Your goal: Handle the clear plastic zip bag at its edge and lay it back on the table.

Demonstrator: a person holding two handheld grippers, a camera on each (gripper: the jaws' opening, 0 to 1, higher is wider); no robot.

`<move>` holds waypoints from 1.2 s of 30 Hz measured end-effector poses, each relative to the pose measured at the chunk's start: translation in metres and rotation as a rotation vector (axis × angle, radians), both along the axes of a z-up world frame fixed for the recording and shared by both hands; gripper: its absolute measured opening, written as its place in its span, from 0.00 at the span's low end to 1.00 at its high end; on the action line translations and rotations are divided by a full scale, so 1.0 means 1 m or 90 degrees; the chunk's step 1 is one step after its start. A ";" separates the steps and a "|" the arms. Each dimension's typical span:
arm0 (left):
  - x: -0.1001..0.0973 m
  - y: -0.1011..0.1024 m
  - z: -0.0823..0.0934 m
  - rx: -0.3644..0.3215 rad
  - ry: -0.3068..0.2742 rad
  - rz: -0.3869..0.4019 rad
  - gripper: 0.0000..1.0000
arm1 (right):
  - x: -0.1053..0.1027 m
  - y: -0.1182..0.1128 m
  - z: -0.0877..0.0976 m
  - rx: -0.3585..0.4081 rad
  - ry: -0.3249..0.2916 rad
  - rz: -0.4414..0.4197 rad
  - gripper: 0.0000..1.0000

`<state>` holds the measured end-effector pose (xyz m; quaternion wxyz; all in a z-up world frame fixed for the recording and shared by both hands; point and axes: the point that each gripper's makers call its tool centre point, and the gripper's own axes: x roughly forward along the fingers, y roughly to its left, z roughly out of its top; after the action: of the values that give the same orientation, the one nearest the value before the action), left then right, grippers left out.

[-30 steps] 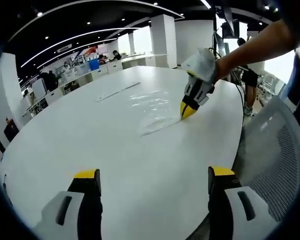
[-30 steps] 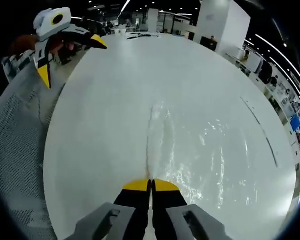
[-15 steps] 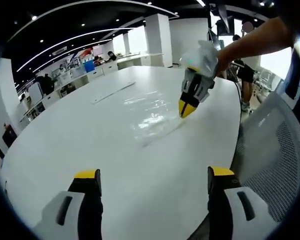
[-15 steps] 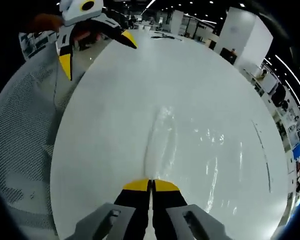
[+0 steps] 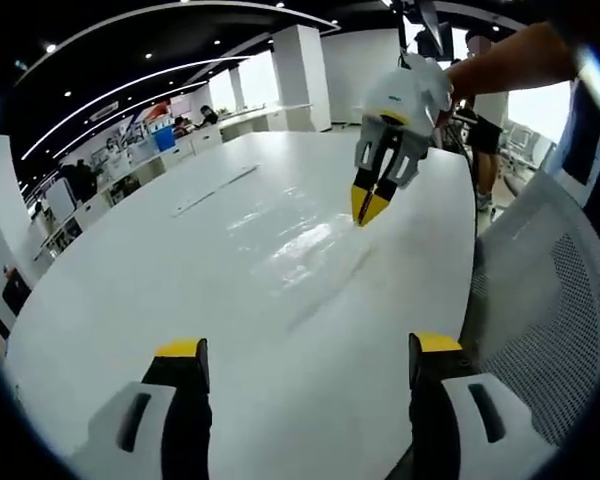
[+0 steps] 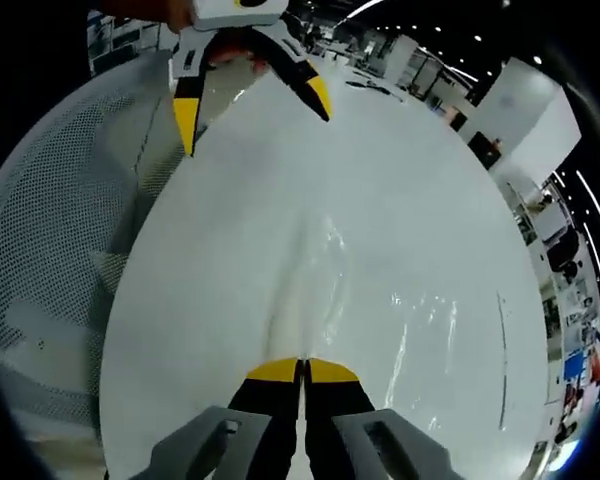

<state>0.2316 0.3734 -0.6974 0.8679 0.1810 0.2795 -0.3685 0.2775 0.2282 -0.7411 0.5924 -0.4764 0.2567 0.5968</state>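
White oval counter (image 5: 130, 300), glossy, in an open-plan office. The right gripper (image 6: 302, 372) has its yellow-tipped jaws clenched on the near edge of the clear plastic zip bag (image 6: 325, 290) — from the right gripper view the film runs away from the tips in a raised, creased ridge, glinting under the ceiling lights. In the left gripper view the same gripper (image 5: 368, 205) hangs above the counter with the jaw tips pointing down, a person's bare forearm (image 5: 505, 65) behind it; the bag (image 5: 290, 245) trails from the tips, its pinched edge lifted and the rest lying slack on the surface. The left gripper (image 5: 305, 350) has its jaws released, spread wide over bare counter, well apart from the bag, holding nothing; it shows again in the right gripper view (image 6: 250, 95), jaws splayed. A grey mesh chair back (image 5: 555, 320) stands just beside the counter's edge.
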 end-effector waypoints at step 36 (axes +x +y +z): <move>0.008 -0.019 -0.011 0.105 -0.046 -0.125 0.39 | -0.017 0.008 0.033 0.005 -0.066 0.127 0.00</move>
<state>0.2398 0.3541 -0.7079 0.8192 0.2915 0.2586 -0.4208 0.2603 0.2365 -0.7083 0.5445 -0.5272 0.1747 0.6285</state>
